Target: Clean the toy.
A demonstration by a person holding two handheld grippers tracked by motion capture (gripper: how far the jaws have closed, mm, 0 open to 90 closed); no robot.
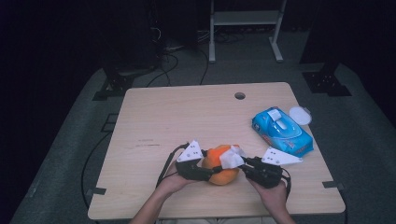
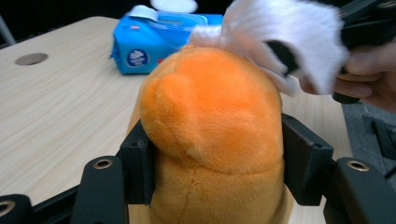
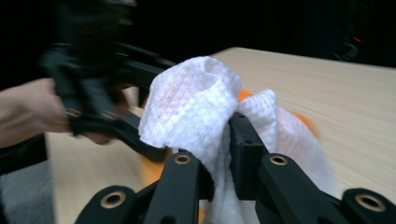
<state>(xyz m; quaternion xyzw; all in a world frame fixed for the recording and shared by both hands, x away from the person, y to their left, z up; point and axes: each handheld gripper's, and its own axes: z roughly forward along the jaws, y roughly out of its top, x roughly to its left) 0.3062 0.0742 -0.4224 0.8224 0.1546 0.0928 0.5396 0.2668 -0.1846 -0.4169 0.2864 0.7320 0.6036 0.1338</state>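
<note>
A dark room is being shown around a pale wooden tabletop, with cables trailing over the grey floor and a white frame standing at the back. Near the front edge of the tabletop, an orange plush toy is being gripped from its left side by the left claw; in the left gripper view the toy is being squeezed between the two black jaws, both pads pressing into the soft fabric. A white wipe is being pinched by the right claw, whose jaws are pressed almost together on the bunched cloth. In the right gripper view the wipe is being held up between those jaws, with orange showing behind it. The wipe is being laid against the top of the toy, touching it at the upper right in the left gripper view. A blue pack of wipes is lying well to the right of the toy, its flap standing open, and a round white lid is resting just beside the pack at the tabletop's right edge.
</note>
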